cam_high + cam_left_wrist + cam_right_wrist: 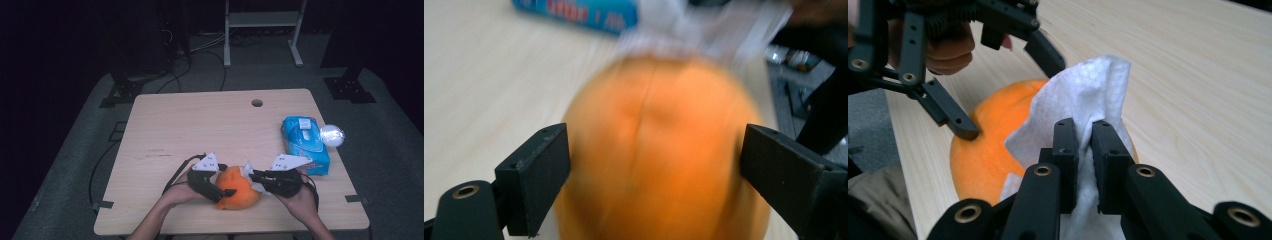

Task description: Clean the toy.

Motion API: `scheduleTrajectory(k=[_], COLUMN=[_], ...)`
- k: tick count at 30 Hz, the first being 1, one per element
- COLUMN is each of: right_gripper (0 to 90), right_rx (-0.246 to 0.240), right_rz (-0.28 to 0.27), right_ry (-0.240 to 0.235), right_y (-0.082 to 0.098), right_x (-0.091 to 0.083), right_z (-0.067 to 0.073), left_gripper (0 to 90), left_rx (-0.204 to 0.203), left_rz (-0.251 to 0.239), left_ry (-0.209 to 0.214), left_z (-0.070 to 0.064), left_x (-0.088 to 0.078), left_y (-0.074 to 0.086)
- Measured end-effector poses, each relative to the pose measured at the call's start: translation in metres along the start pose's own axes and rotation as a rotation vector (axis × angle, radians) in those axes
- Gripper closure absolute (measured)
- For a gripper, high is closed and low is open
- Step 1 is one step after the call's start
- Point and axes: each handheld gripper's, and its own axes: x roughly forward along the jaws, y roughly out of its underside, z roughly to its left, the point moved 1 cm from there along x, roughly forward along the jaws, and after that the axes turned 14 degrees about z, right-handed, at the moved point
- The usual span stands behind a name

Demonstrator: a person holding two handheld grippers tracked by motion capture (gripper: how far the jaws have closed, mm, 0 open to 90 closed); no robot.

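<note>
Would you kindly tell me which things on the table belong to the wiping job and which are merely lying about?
In use:
- orange fruit, held by the left tongs
- white wipe, pinched in the right tongs

Lying about:
- blue wipes pack
- shiny crumpled ball beside the pack

My left gripper view: orange fruit (659,155) all blurry, bottom cut off by picture edge. White wipe (704,30) behind it just a smear. Blue pack (579,12) cut off at top, words too fuzzy to read. High view: my left gripper (220,187) hides part of fruit.
</note>
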Motion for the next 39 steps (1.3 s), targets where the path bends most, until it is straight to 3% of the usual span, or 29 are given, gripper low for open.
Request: scheduleTrajectory(k=[3, 4, 8, 13, 15, 18, 21, 24, 27, 30, 32, 35, 37, 39], right_gripper=[81.0, 80.9, 81.1, 81.1, 81.1, 81.1, 81.0, 81.1, 81.1, 81.0, 81.0, 81.0, 81.0, 81.0], right_rx=[-0.035, -0.040, -0.003, 0.052, 0.072, 0.021, -0.026, 0.005, 0.058, 0.072, 0.057, 0.043, 0.063, 0.081], right_rz=[-0.009, -0.006, 0.008, 0.035, 0.016, -0.045, -0.015, 0.009, 0.035, 0.004, -0.014, 0.030, 0.055, 0.083], right_ry=[-0.004, 0.001, -0.015, -0.001, -0.012, -0.032, -0.012, -0.033, -0.001, -0.015, -0.028, -0.027, -0.042, -0.023], right_y=[-0.006, -0.006, 0.002, 0.015, 0.016, 0.005, 0.000, 0.007, 0.015, 0.015, 0.010, 0.011, 0.016, 0.019], right_x=[0.003, 0.003, 0.004, 0.005, 0.003, -0.005, -0.002, 0.006, 0.005, 0.000, -0.003, 0.004, 0.009, 0.010], right_z=[0.007, 0.007, -0.003, -0.019, -0.020, -0.007, 0.001, -0.007, -0.020, -0.021, -0.017, -0.014, -0.019, -0.024], left_gripper=[15.1, 16.8, 20.9, 21.0, 20.9, 21.0, 21.0, 21.0, 21.0, 21.0, 21.0, 20.9, 20.9, 20.9], left_rx=[0.045, 0.039, 0.002, -0.002, -0.006, -0.023, -0.030, -0.043, -0.039, -0.048, -0.054, -0.056, -0.062, -0.060], left_rz=[0.031, 0.036, 0.046, 0.044, 0.041, 0.037, 0.040, 0.039, 0.042, 0.033, 0.031, 0.035, 0.033, 0.037], left_ry=[-0.029, -0.023, 0.003, 0.011, 0.019, 0.032, 0.036, 0.036, 0.040, 0.048, 0.050, 0.050, 0.047, 0.046], left_z=[-0.004, -0.003, 0.002, 0.004, 0.006, 0.009, 0.011, 0.012, 0.012, 0.013, 0.014, 0.015, 0.014, 0.014], left_x=[0.005, 0.006, 0.007, 0.005, 0.005, 0.003, 0.002, 0.002, 0.001, 0.000, 0.000, 0.000, 0.001, 0.000], left_y=[0.000, 0.003, 0.010, 0.014, 0.016, 0.017, 0.019, 0.021, 0.022, 0.025, 0.025, 0.025, 0.025, 0.025])
